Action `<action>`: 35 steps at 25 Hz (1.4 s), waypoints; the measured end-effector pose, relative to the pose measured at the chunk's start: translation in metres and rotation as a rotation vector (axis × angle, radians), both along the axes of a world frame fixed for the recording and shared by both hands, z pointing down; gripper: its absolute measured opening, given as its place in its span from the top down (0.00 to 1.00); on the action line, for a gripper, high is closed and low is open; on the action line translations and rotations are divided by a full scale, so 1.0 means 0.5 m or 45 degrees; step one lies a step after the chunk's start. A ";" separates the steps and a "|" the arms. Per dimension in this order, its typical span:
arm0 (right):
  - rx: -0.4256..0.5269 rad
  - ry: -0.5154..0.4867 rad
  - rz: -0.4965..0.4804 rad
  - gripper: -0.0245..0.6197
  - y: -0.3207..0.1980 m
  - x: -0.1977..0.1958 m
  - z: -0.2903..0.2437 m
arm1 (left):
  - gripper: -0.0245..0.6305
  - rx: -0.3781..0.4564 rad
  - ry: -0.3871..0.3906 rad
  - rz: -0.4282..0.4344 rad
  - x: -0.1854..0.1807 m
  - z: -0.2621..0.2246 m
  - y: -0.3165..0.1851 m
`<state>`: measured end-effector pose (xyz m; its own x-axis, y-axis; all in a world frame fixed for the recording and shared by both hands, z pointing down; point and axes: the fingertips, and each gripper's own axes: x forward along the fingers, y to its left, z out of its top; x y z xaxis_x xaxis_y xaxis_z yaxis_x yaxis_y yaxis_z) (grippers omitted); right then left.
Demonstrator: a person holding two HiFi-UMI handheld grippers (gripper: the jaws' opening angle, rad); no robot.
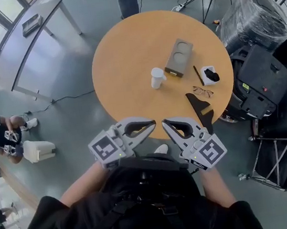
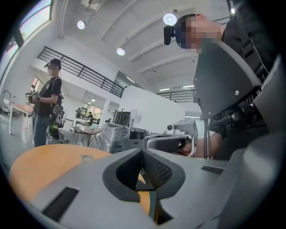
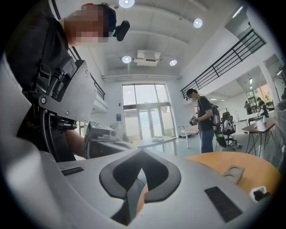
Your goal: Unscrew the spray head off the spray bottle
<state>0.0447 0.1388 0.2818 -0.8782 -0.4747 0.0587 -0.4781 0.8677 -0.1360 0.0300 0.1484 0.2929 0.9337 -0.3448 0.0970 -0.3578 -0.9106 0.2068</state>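
Edge of table (image 1: 125,61) sits near left tongs (image 1: 154,123) and right tongs (image 1: 164,124), both closed, empty.

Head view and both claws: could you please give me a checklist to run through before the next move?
1. Left claw empty: ok, the jaws are together with nothing between them.
2. Right claw empty: ok, shut on nothing.
3. Claws ready to grasp: not ok, both must open first.
4. Target identified: cannot tell; the white container standing upright on the round table shows no spray head from here.
5. Approach to that container: probably ok; the eyeglasses lie off to its right and bare tabletop lies between it and the claws.
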 end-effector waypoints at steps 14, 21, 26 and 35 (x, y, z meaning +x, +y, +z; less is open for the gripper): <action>-0.021 -0.035 -0.101 0.97 -0.021 0.110 0.012 | 0.96 0.013 -0.041 -0.083 0.118 0.010 -0.027; -0.035 -0.062 -0.133 0.97 -0.027 0.114 0.023 | 0.96 0.039 -0.094 -0.117 0.118 0.022 -0.041; -0.034 -0.060 -0.139 0.97 -0.046 0.090 0.033 | 0.96 0.052 -0.119 -0.106 0.095 0.037 -0.059; -0.029 0.004 -0.044 0.97 -0.148 0.028 0.045 | 0.96 0.045 -0.119 -0.028 0.032 0.052 -0.153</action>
<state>0.0586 0.0649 0.3041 -0.8939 -0.4425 0.0719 -0.4483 0.8805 -0.1541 0.0458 0.0717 0.3190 0.9133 -0.3697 0.1710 -0.3939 -0.9085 0.1395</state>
